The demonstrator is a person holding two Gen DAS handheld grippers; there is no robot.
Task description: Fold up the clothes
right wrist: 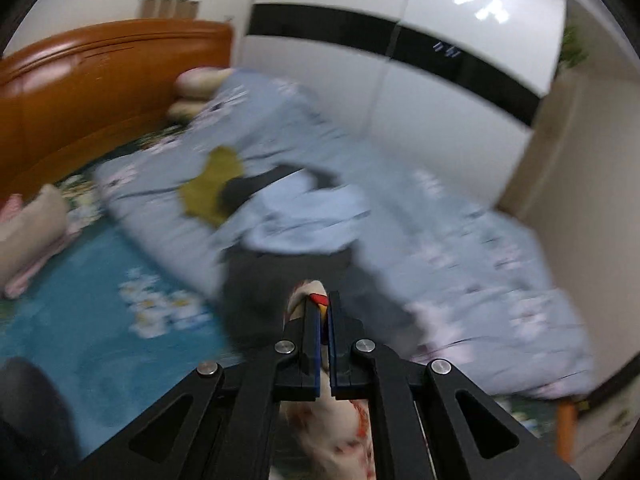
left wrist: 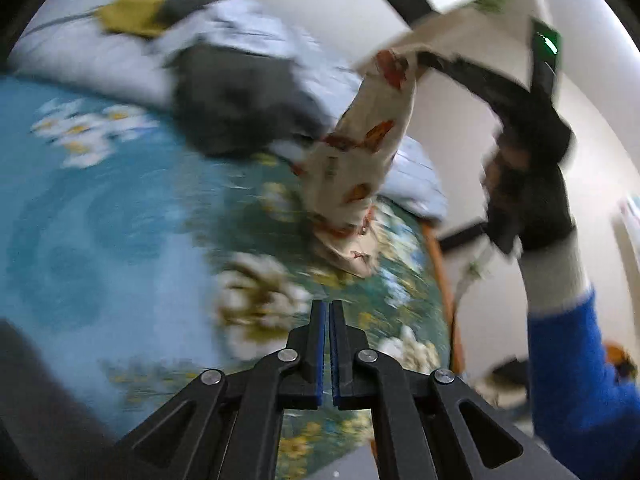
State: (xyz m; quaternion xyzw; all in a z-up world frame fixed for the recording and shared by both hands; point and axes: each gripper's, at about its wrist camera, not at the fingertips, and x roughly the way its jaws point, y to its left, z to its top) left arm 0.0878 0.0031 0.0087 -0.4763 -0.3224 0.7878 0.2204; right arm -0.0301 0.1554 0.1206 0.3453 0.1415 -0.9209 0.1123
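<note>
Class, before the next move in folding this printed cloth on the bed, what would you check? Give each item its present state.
1. Right gripper holds the printed cloth: ok, jaws shut on a bunched edge.
2. Left gripper holds the cloth: not ok, jaws shut with nothing between them.
3. Cloth hangs flat: not ok, it dangles twisted.
4. Cloth clear of the bed: cannot tell, its low end is blurred near the sheet.
5. Room to lay it down: ok, blue sheet is bare beside the dark garment.
</note>
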